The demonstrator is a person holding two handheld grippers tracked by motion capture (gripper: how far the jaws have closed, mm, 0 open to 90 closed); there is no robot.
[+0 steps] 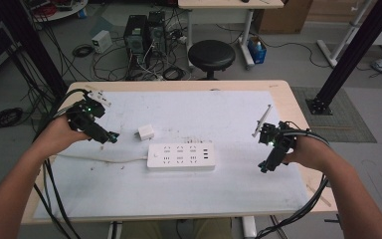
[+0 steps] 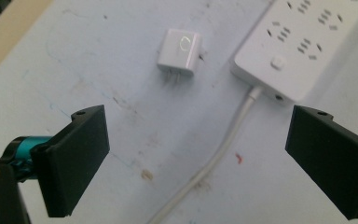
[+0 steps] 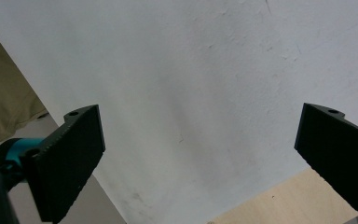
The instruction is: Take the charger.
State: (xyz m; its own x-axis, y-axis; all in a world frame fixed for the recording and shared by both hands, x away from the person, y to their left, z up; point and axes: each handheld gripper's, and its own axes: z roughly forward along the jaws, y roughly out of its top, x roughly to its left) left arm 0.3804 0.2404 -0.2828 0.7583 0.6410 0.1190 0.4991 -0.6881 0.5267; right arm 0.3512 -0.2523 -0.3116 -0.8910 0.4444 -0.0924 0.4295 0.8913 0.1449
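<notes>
Lying flat at the upper centre of the left gripper view, the small white plug adapter (image 2: 179, 50) shows its prongs pointing toward you, just beside the power strip (image 2: 303, 42) at upper right, so a careless approach could push it along the white mat (image 2: 98, 93) instead of catching it. Your left gripper (image 2: 198, 158) has its jaws spread wide with nothing between them; the strip's cable (image 2: 214, 161) runs between them and may snag. Your right gripper (image 3: 198, 158), also released and empty, hovers near the mat's edge at the frame's lower right.
</notes>
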